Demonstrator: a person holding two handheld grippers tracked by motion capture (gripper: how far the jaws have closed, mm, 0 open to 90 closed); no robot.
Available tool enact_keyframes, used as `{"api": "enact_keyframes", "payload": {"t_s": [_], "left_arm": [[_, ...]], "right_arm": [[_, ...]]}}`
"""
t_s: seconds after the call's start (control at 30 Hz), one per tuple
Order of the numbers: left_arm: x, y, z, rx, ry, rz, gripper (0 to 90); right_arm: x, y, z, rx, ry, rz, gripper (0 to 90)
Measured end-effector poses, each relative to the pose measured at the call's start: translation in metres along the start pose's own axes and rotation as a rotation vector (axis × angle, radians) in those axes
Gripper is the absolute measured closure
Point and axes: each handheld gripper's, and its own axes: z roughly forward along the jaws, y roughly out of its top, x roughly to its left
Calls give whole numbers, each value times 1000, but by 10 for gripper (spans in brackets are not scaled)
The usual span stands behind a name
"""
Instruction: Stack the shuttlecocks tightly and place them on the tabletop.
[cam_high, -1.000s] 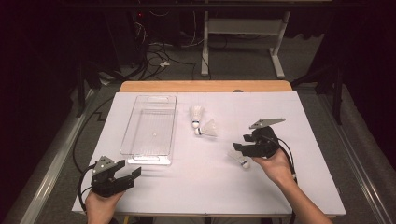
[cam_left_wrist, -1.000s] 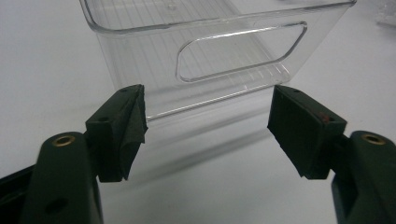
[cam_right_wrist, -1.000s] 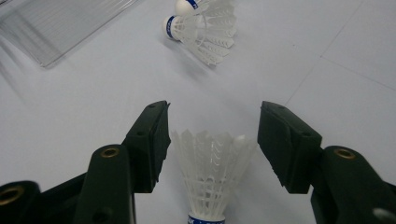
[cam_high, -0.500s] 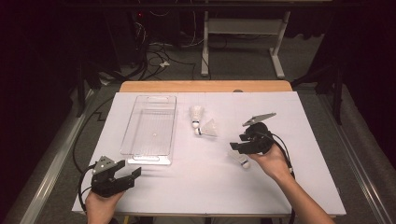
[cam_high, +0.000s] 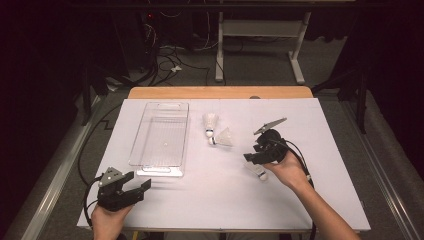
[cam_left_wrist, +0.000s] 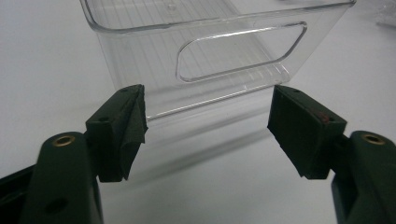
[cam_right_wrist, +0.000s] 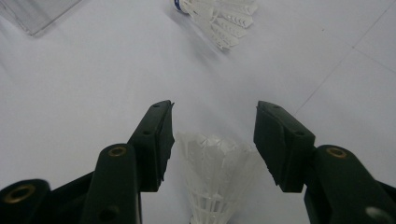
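My right tool: jaws apart, closing around the shuttlecock, not yet pressing.
My left tool: released, facing the tray.
High view: two more shuttlecocks beside the tray.

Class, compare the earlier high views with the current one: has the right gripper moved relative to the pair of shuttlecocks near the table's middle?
Yes. The right gripper has shifted slightly left, toward the pair of shuttlecocks, and its fingers have just been closing around a third shuttlecock.

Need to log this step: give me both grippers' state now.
Left gripper: open, empty, facing the clear bin.
Right gripper: open, jaws have just been closing around a shuttlecock, not yet gripping it.
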Motion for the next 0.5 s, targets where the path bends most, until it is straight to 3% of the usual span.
{"api": "enact_keyframes", "payload": {"t_s": [0.5], "left_arm": [[0, 0, 0, -1, 0, -1, 289]], "right_arm": [[-2, 3, 7, 76, 17, -10, 496]]}}
